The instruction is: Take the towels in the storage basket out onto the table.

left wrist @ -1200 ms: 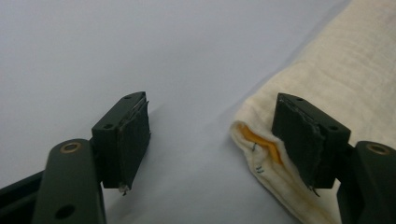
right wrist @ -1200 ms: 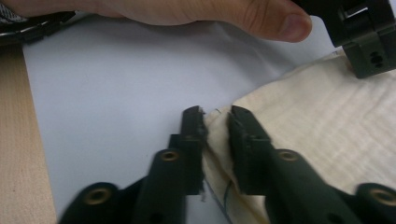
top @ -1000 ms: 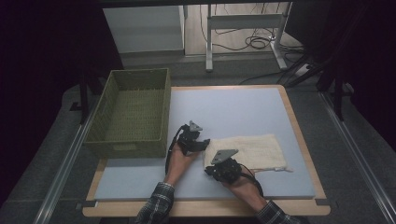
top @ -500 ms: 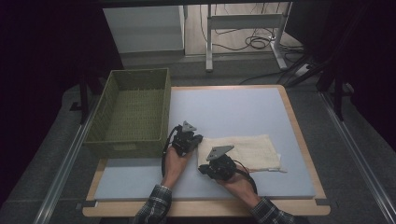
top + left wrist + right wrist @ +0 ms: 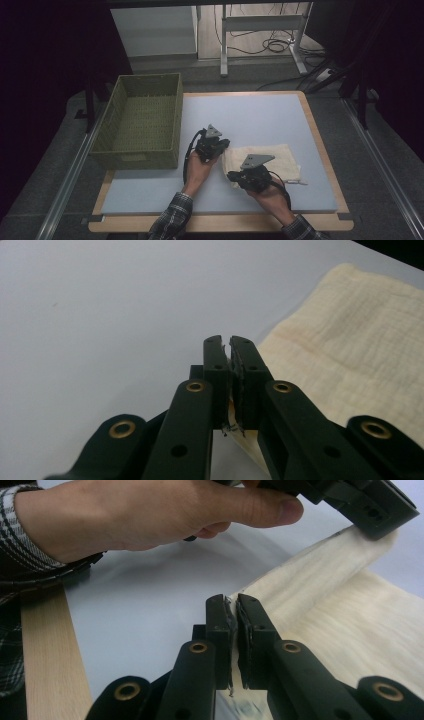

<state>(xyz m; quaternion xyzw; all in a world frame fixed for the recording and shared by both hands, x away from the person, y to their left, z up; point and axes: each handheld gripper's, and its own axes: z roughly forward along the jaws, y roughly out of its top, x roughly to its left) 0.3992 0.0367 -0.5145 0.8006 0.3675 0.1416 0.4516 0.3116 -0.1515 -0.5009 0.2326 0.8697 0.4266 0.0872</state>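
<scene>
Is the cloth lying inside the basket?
No, the cloth lies flat on the table, right of the basket.

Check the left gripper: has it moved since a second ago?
Yes. The left gripper has come slightly toward the person's edge of the table, judged against the basket, pinching the cloth.

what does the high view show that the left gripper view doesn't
High view alone: the green woven basket left of the blue mat, both hands, and the right gripper at the near left corner of the cream cloth. Left gripper view alone: the left gripper seen close, jaws shut with a sliver of cloth edge between them. Both share the cloth, the mat and the left gripper.
</scene>
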